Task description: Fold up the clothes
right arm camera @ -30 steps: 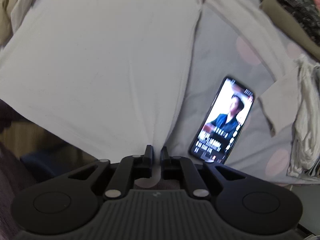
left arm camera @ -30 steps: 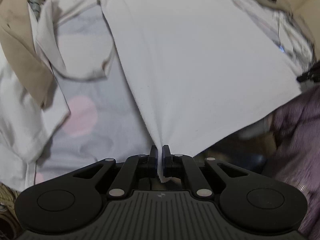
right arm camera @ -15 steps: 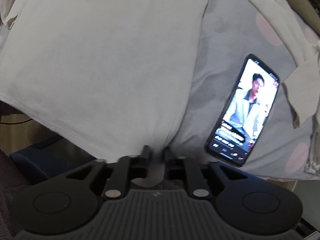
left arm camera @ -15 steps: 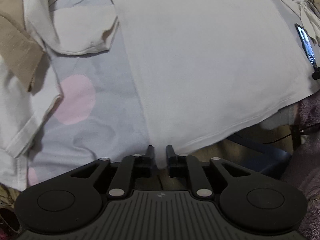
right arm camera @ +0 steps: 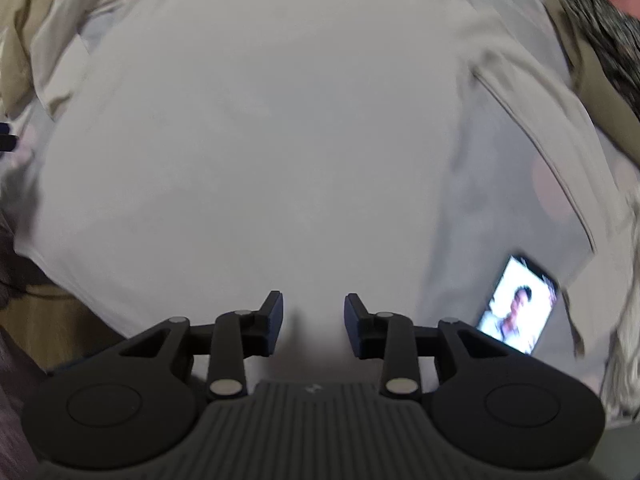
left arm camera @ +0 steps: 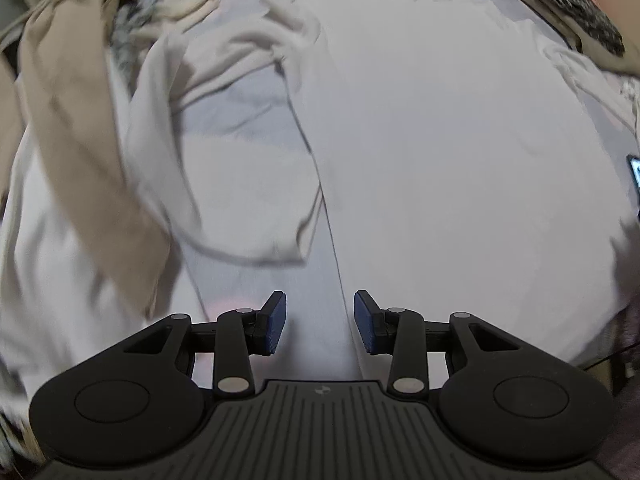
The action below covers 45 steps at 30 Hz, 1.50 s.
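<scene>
Since a second ago: you had let go of the white shirt (left arm camera: 440,152).
Left gripper (left arm camera: 320,322): fingers opening, nothing between them.
Right gripper (right arm camera: 314,322): fingers opening, empty.
Shirt: lay flat on the bed sheet (left arm camera: 248,120), beside the phone (right arm camera: 518,306).

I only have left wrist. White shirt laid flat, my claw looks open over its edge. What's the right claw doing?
Observer: The right claw hangs over the white shirt too, jaws opening, nothing pinched between them.
Operator: I see a sliver of a screen at my right edge. What is it?
Observer: A phone, screen lit, lying on the bedsheet just right of the shirt, not on it.
Operator: Anything beyond the phone?
Observer: A cream garment lies past it, with a dark patterned piece at the far right corner.
</scene>
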Available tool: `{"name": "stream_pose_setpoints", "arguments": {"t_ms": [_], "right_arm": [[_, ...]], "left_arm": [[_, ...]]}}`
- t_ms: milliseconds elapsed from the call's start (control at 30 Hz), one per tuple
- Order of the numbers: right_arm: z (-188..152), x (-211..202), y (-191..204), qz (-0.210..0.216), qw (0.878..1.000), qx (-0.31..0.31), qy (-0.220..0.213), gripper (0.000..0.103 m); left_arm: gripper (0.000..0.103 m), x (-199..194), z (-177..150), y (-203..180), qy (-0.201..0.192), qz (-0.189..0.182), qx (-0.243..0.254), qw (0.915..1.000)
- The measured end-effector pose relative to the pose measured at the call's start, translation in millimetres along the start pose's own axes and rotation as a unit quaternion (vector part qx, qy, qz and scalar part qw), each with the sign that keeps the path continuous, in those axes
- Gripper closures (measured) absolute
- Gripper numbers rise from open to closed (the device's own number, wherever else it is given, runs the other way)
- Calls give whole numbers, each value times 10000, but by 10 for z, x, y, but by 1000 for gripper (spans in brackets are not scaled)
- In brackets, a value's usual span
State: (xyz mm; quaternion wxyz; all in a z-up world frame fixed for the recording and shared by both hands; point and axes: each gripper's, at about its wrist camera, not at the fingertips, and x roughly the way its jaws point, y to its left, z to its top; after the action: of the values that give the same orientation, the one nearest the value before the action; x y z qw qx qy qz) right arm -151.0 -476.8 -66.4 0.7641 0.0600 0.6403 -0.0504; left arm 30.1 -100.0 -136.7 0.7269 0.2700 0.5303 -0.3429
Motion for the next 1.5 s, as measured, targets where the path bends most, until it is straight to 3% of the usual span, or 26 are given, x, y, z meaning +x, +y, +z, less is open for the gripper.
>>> {"name": "stream_pose_setpoints", "arguments": {"t_ms": [133, 267, 400, 467, 500, 533, 600, 733, 1000, 1100, 1233, 1367, 1500], "right_arm": [[325, 31, 183, 166, 9997, -102, -169, 62], [520, 215, 249, 470, 9986, -121, -217, 60], [599, 371, 308, 580, 9982, -107, -131, 59], [622, 425, 299, 596, 9981, -94, -105, 59], [632, 448, 284, 600, 9981, -87, -101, 59], [647, 461, 277, 608, 9981, -81, -103, 59], [655, 487, 256, 618, 9980, -52, -96, 59], [649, 519, 220, 644, 9979, -6, -39, 59], [705, 440, 226, 702, 9974, 84, -111, 59], [734, 395, 239, 717, 9972, 127, -188, 59], [743, 291, 184, 735, 9963, 254, -354, 59], [742, 158, -4, 955, 9919, 637, -541, 59], [758, 82, -228, 1065, 9854, 1113, -731, 59]], "left_arm": [[67, 232, 97, -18, -120, 219, 401, 9989], [65, 458, 132, -1, -176, 158, 492, 9985], [64, 618, 171, 56, -132, 357, 551, 9978], [73, 613, 211, 167, -115, 222, 239, 9994], [90, 583, 235, 231, -107, 221, 54, 9997], [97, 552, 259, 294, -99, 221, -131, 9996], [98, 477, 306, 417, -132, 184, -497, 9985], [98, 85, 417, 592, -819, -116, -995, 9916], [98, -825, 769, 679, -2154, -621, -1425, 9641], [98, -1018, 975, 550, -2426, -999, -1356, 9554], [98, -1068, 1209, 109, -2539, -1324, -864, 9542], [98, -845, 1395, -420, -2376, -1627, -370, 9569], [98, -414, 1456, -866, -1959, -1771, -89, 9645]]}}
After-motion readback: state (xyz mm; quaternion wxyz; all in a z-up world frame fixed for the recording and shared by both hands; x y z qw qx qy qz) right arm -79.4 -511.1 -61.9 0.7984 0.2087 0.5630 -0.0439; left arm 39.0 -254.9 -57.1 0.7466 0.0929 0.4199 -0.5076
